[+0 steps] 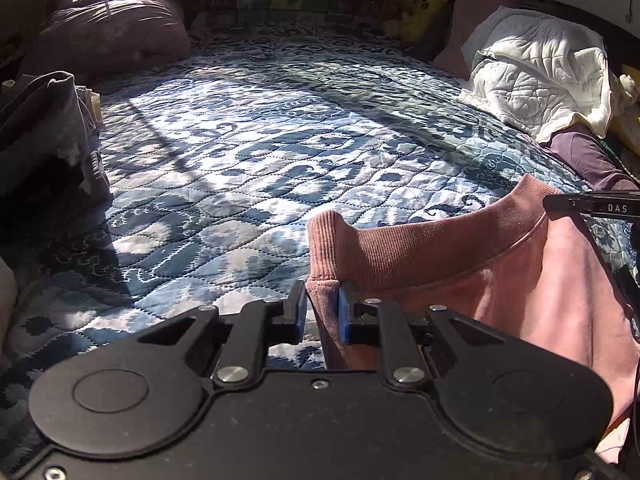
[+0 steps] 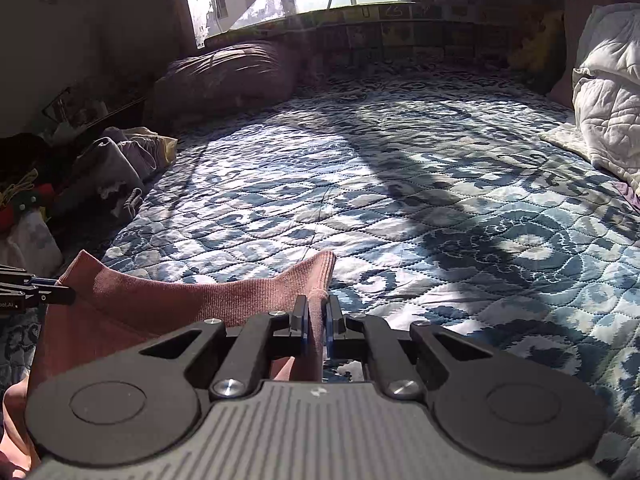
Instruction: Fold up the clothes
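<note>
pink sweatshirt (image 1: pixel 500 276) between both grippers' fingers (image 1: pixel 345 312)

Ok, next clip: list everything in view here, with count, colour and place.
Pink ribbed-collar sweatshirt: one, held up over the near bed edge.
Blue-and-white patterned quilt: one, covering the bed.
Maroon pillow: one, far left under the window.
White quilted blanket: one, bunched at the right.
Grey clothes pile: one, left edge.
Yellow plush toy: one, far right corner.
Left gripper: black, shut on the collar.
Right gripper: black, shut on the collar.
</note>
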`<state>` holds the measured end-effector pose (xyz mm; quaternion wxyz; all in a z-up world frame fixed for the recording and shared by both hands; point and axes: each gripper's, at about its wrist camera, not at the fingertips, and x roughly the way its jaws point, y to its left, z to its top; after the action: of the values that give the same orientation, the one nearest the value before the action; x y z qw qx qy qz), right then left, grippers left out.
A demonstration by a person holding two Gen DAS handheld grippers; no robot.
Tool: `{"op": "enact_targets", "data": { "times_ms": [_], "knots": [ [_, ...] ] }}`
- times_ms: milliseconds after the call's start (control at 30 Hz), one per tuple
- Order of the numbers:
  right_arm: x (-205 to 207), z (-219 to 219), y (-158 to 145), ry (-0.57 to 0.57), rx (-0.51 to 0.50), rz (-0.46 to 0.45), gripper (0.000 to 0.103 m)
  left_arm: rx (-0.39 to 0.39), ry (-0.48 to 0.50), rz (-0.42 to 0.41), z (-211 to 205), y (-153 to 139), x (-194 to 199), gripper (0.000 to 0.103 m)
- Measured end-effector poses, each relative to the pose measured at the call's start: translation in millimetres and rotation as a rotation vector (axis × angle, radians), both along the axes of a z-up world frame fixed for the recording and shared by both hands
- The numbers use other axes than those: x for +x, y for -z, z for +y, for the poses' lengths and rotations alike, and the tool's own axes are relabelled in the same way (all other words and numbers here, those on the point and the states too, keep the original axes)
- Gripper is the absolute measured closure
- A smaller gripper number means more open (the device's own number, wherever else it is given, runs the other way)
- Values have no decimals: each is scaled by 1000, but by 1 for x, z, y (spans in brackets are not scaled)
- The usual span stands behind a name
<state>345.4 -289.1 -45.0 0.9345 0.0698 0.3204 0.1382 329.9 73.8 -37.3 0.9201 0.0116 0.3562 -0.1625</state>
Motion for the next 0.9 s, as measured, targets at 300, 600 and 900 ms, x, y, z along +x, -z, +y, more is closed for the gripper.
{"op": "enact_targets", "data": {
  "times_ms": [300, 600, 900],
  "knots": [
    [93, -6, -6, 55, -38, -1, 93, 7, -8, -60, -9, -4, 97, 88],
    [151, -5, 27, 124, -87, 153, 79, 133, -91, 35, -26, 25, 155, 79],
    [72, -59, -13, 169, 88, 22, 69, 73, -192, -15, 36, -2, 88, 66]
  ]
}}
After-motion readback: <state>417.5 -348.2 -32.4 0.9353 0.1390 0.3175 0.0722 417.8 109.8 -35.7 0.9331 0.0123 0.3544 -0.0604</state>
